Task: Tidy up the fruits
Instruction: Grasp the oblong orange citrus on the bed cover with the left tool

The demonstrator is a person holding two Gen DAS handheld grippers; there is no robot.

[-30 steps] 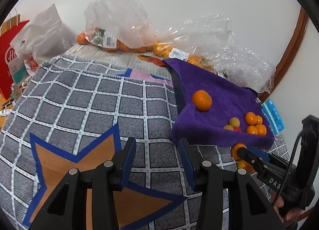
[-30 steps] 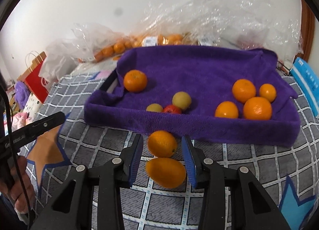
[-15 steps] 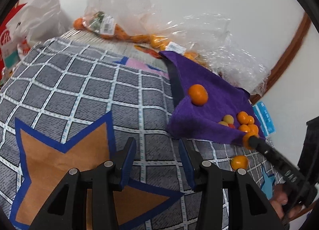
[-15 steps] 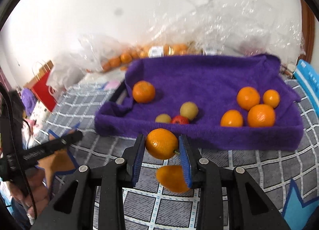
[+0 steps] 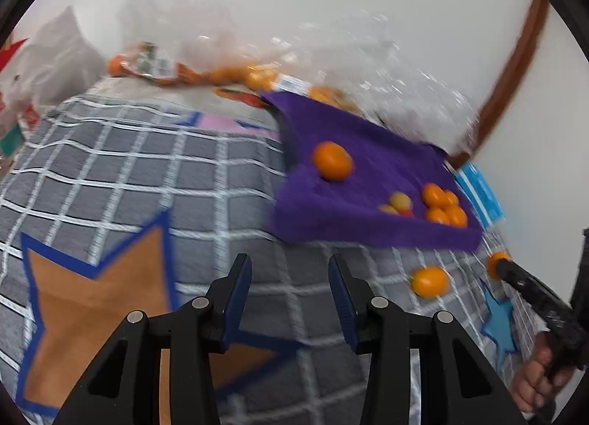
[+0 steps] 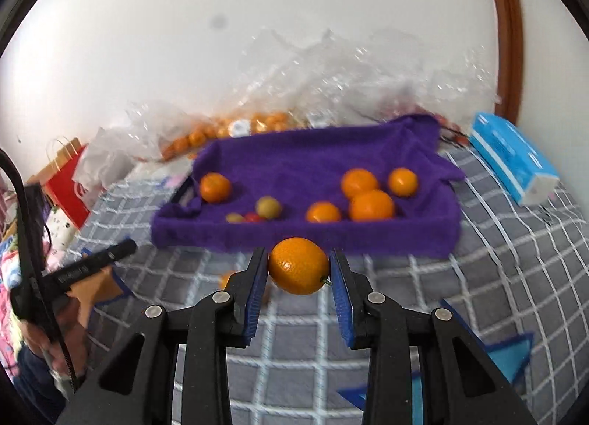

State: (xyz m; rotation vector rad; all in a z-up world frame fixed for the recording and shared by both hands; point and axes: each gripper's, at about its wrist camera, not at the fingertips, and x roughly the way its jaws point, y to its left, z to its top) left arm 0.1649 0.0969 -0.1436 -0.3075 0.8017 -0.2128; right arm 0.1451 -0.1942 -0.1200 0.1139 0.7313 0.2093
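While the round orange citrus fruit (image 6: 298, 265) is clamped between the blue pads of the right gripper (image 6: 298, 270), the purple towel-lined tray (image 6: 368, 241) is seen just ahead, beyond the fingertips; the left gripper (image 5: 290, 279) is held apart, empty.

Both grippers, left gripper (image 5: 290, 279) and right gripper (image 6: 298, 272), are black with silver screws and blue-padded jaws (ribbed pads).

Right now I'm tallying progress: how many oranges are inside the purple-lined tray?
5: one alone at the tray's left end, four clustered at right. None seems hidden; bagged ones behind are excluded.
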